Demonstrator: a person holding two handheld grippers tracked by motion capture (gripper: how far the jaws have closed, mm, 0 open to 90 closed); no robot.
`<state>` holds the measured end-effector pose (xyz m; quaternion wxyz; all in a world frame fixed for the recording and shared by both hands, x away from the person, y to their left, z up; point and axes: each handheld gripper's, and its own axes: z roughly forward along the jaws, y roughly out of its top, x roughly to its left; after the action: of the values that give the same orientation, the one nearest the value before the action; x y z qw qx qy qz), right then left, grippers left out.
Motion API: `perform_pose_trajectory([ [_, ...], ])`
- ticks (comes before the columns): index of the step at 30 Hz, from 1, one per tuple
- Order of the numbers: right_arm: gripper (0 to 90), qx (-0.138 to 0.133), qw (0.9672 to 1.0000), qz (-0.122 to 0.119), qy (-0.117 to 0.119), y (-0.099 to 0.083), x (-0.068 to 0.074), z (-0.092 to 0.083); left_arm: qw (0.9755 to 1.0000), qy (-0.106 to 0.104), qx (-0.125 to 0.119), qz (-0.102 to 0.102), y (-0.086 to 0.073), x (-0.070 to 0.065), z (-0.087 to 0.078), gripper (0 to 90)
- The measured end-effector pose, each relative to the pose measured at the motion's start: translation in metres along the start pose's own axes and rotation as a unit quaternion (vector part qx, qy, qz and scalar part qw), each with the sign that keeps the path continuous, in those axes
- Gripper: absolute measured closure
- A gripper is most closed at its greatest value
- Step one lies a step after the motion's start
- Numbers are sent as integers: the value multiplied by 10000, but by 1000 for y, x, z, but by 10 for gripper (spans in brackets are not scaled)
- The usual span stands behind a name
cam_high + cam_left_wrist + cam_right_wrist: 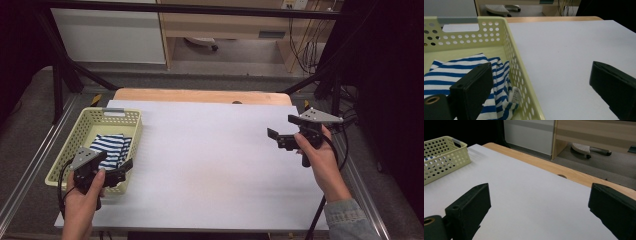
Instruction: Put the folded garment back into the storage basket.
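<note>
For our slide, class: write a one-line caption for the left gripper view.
Open left gripper straddling the wall of a yellow basket holding a folded blue-and-white striped cloth.

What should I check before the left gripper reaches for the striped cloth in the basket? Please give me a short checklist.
1. Left gripper open: ok, jaws stand wide apart.
2. Striped cloth within sight in the basket: ok, it lies folded inside.
3. Jaws on the right side of the basket wall: not ok, in the left gripper view one jaw is over the cloth and the other over the table cover.
4. Right gripper out of the way: ok, open, at the far side of the table.
5. Cloth free of snags: cannot tell.
</note>
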<state>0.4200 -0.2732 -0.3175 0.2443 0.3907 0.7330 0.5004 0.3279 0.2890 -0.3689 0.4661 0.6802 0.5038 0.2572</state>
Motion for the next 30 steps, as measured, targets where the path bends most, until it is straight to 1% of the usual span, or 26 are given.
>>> perform_pose_trajectory([
  [3,39,-18,10000,17,2,-4,-1,-2,10000,-15,44,28,-1,-1,1,53],
  [8,32,3,10000,-29,-24,-11,0,-5,10000,-60,-12,74,0,-3,2,54],
  [10,31,20,10000,-75,-49,-13,0,-7,10000,-56,-1,77,-1,-4,2,55],
  [13,31,28,10000,-73,-60,-17,0,-9,10000,-45,-10,80,-1,-3,1,56],
  [17,31,13,10000,-33,-62,-23,0,-11,10000,-43,-41,77,0,-3,0,56],
  [30,33,44,9999,78,-77,-45,0,-16,9999,-23,-24,100,-1,-3,-3,56],
])
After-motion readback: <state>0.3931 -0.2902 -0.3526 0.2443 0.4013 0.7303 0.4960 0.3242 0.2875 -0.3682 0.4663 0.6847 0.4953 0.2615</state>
